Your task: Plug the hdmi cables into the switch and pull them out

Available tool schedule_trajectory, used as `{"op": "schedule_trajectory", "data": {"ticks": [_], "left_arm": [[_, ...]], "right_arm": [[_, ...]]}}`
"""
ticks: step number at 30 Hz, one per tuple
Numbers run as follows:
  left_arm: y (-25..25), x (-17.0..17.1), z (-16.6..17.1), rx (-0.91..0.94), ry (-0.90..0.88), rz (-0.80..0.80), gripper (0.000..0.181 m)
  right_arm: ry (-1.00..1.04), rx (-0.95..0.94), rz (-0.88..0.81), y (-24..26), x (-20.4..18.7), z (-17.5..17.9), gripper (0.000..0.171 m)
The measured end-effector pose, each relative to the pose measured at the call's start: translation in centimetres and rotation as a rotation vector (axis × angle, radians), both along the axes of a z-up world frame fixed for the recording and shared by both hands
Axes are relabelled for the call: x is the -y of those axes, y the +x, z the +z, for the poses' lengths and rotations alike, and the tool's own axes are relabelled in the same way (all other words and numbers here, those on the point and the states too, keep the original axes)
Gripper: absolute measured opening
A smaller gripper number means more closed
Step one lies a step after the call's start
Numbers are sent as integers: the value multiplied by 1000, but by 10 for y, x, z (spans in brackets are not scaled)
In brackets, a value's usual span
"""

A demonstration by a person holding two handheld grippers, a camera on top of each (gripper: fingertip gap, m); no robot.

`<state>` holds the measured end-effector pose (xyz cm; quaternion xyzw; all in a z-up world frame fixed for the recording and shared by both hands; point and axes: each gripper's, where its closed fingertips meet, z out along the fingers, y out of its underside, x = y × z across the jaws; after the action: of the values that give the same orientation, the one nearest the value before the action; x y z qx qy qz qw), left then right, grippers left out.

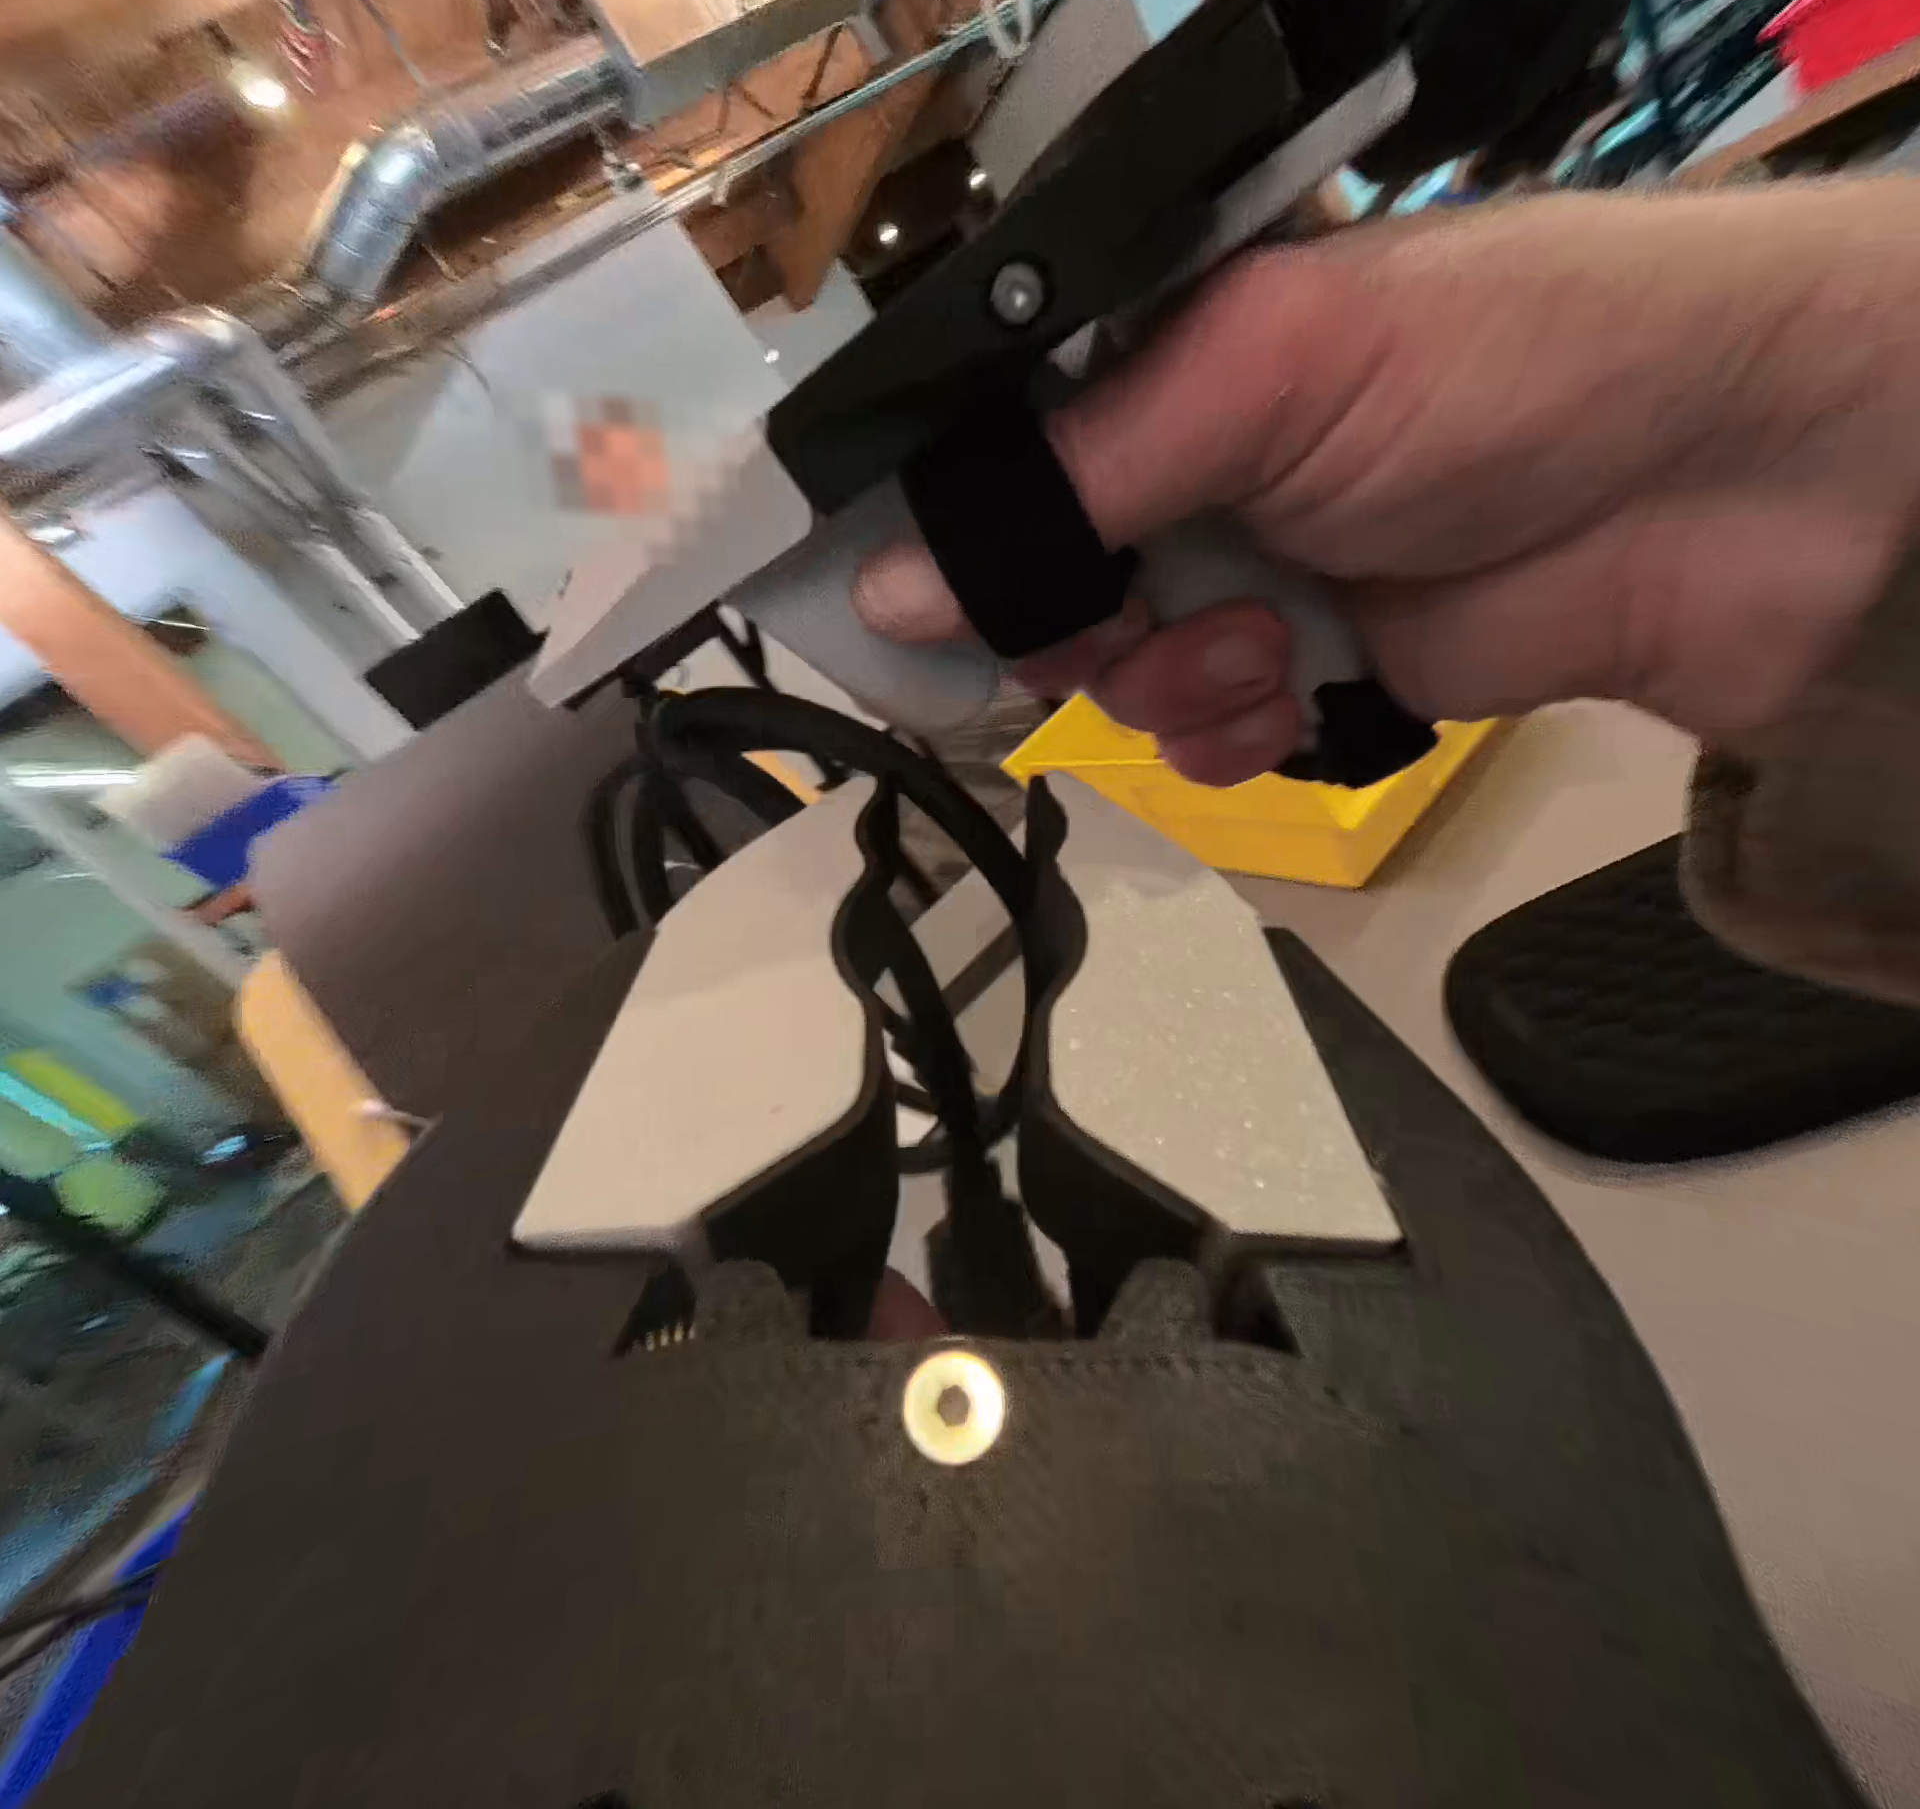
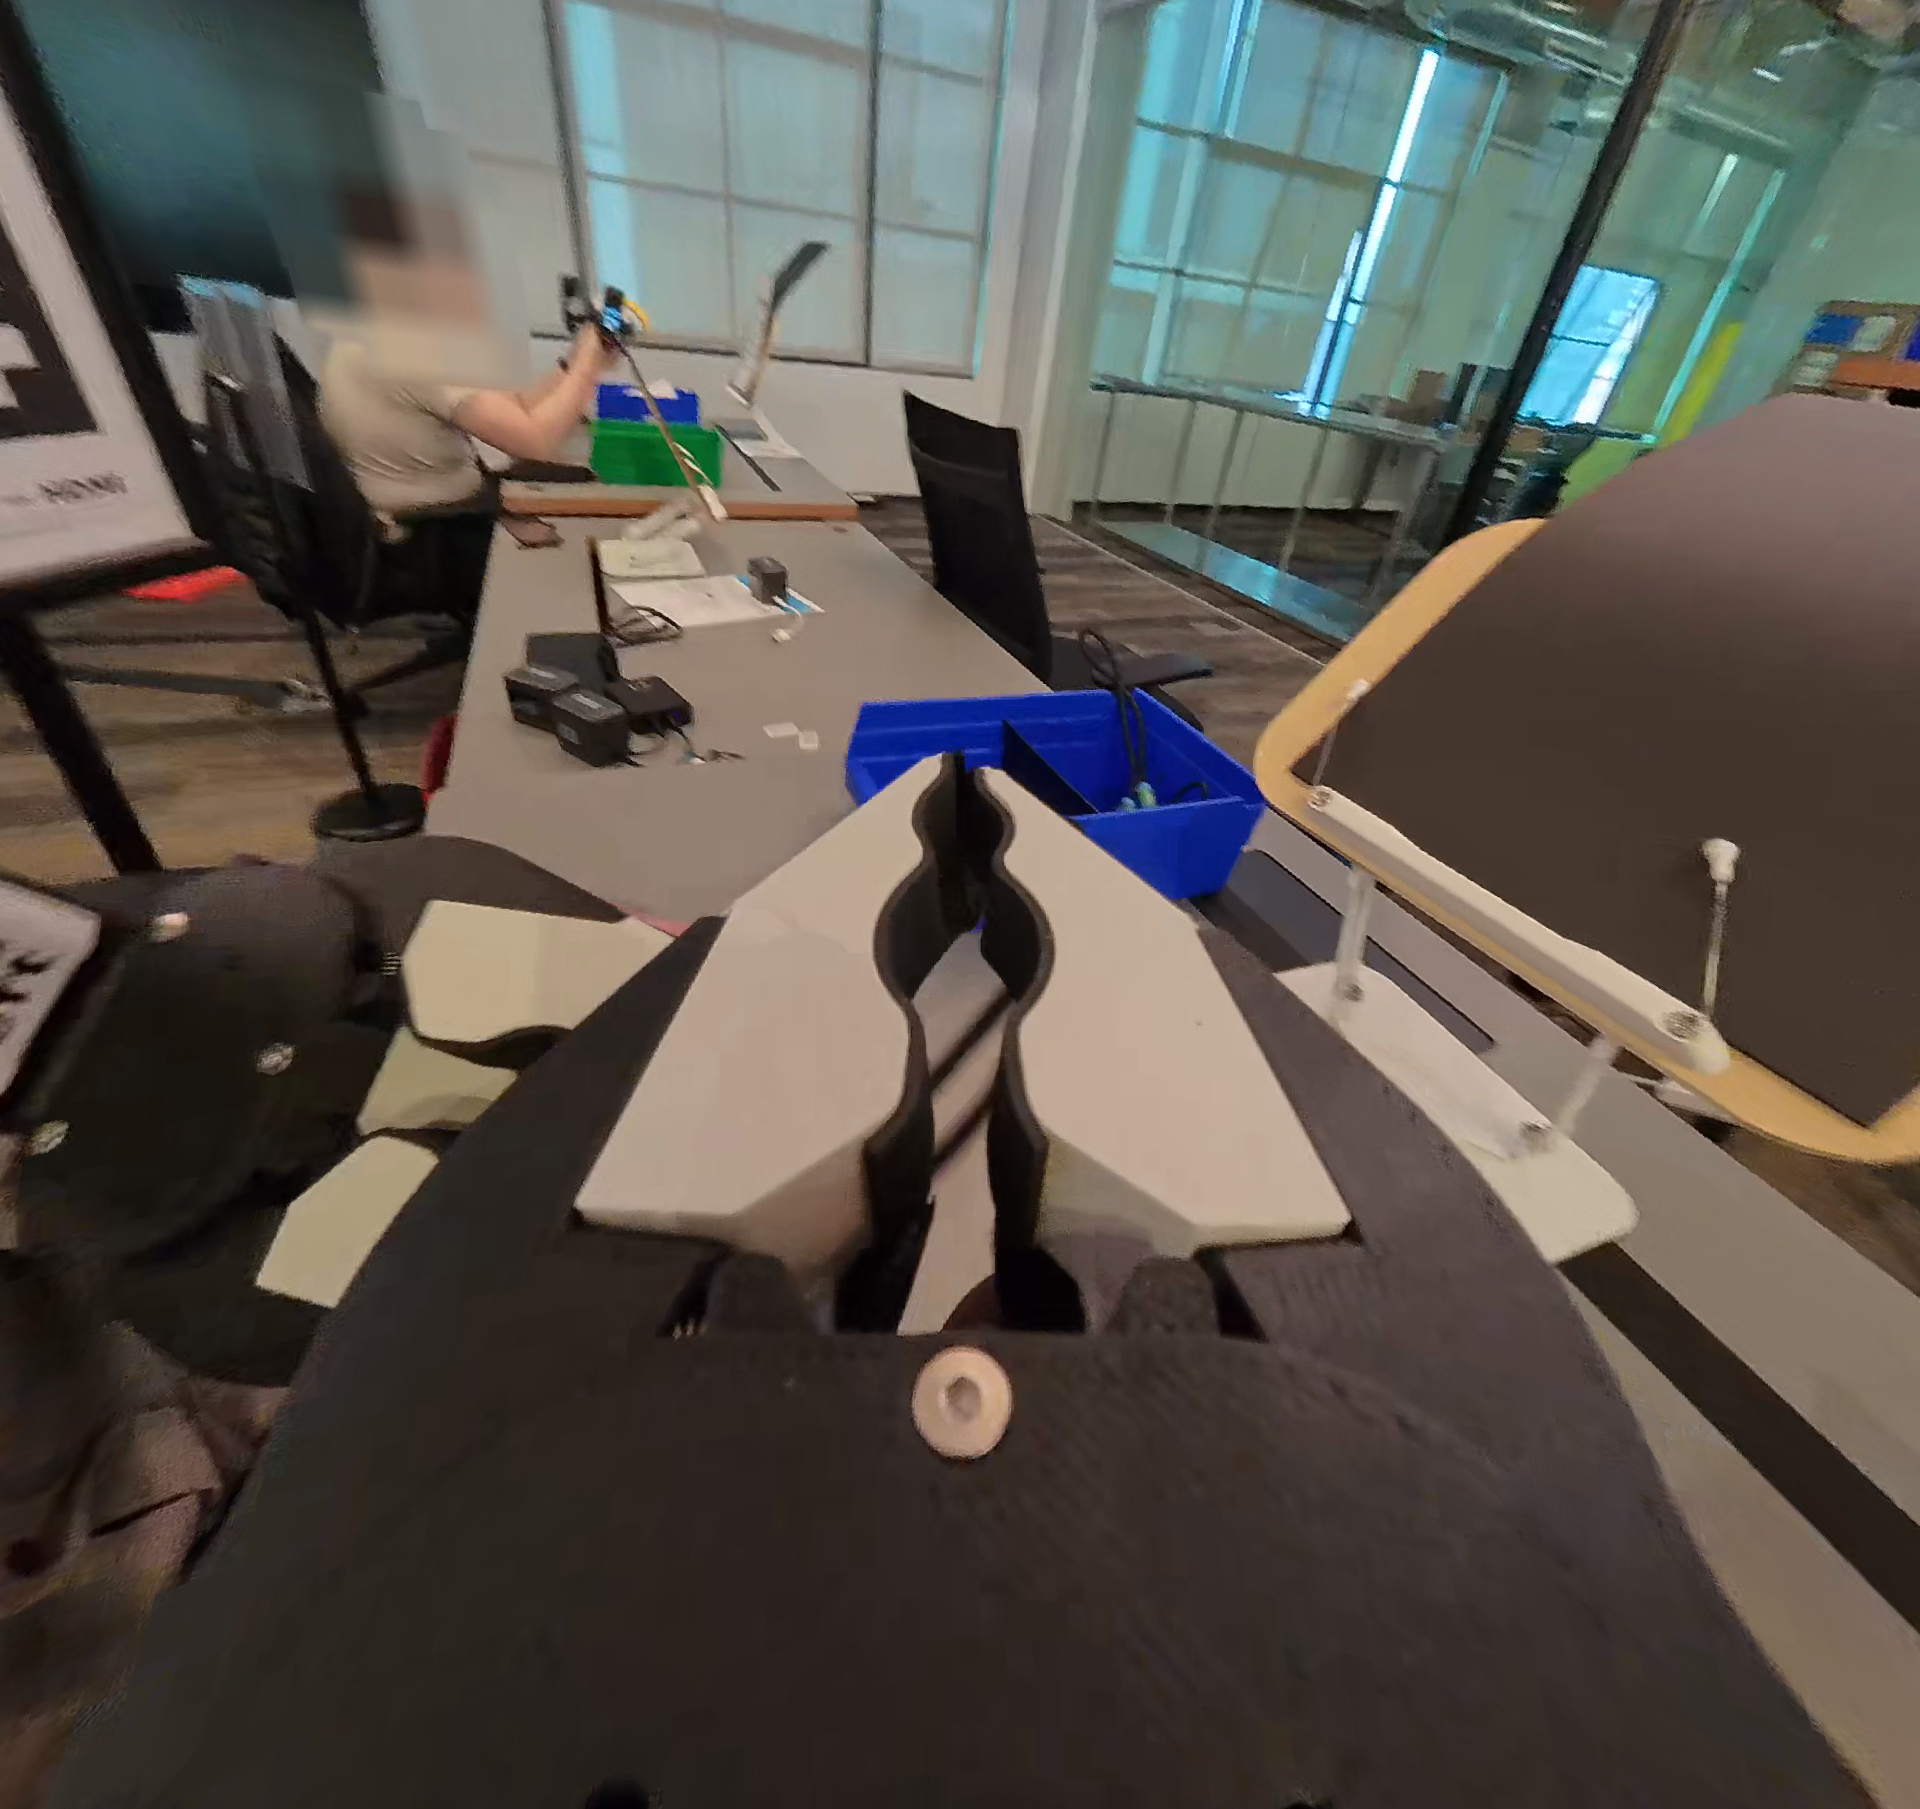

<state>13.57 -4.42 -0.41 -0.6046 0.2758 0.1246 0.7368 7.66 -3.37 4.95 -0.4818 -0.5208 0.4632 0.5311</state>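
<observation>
Above the grey table [image 1: 1455, 1240], left tongs [image 1: 956, 824] stand apart around a looped black cable [image 1: 966, 1084]; right tongs [image 2: 966, 783] nearly together.

Your left gripper [image 1: 956, 824] points forward with its jaws slightly parted, a narrow gap between the black pads. Your right hand [image 1: 1455, 502] wraps the other tool's grey handle, one finger through its black trigger loop. Your right gripper [image 2: 964, 793] is raised and level, its fingertips [image 2: 940, 803] pressed together at the front.
</observation>
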Motion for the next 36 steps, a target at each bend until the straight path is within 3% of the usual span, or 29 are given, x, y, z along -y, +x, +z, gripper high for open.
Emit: {"op": "schedule_trajectory", "data": {"ticks": [7, 24, 36], "left_arm": [[13, 15, 12, 162, -18, -304, 24], [14, 33, 26, 198, 11, -408, 25], [-20, 58, 65, 445, 71, -648, 32]], "right_arm": [[-106, -141, 188, 5, 11, 10, 0], [-205, -303, 350, 19, 17, 26, 0], [-237, -401, 476, 35, 31, 42, 0]]}}
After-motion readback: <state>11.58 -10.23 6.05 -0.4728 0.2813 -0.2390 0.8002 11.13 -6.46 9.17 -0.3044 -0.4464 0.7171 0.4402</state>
